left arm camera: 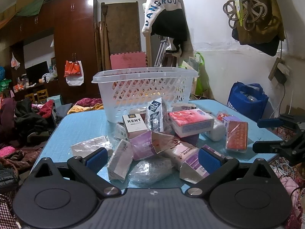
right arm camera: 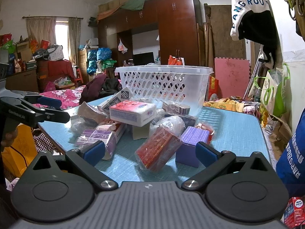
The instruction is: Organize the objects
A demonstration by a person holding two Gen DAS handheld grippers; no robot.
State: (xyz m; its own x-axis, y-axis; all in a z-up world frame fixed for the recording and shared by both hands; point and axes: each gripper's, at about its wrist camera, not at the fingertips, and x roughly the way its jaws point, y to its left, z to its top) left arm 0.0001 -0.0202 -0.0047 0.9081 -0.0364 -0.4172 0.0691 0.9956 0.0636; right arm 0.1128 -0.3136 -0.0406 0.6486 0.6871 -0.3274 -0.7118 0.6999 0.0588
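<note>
A blue bench carries a loose pile of small packets and boxes, with a white perforated basket standing upright at its far side, just behind the pile.

In the left wrist view the left gripper hovers at the near edge of the pile with its jaws spread wide and nothing between them. Going left to right across the pile: a flat clear-wrapped packet lies at the left edge, then a white KENT box stands upright, a clear bag with dark print rises beside it, a red and white tissue pack sits on top of the heap, and a red wrapped box stands tilted near the right edge. Beyond that the right gripper shows at the bench's right side — also open, empty.

In the right wrist view the right gripper frames the red wrapped box and a purple box just beside it, touching neither. The left gripper hangs open at the left, over the bench corner.
</note>
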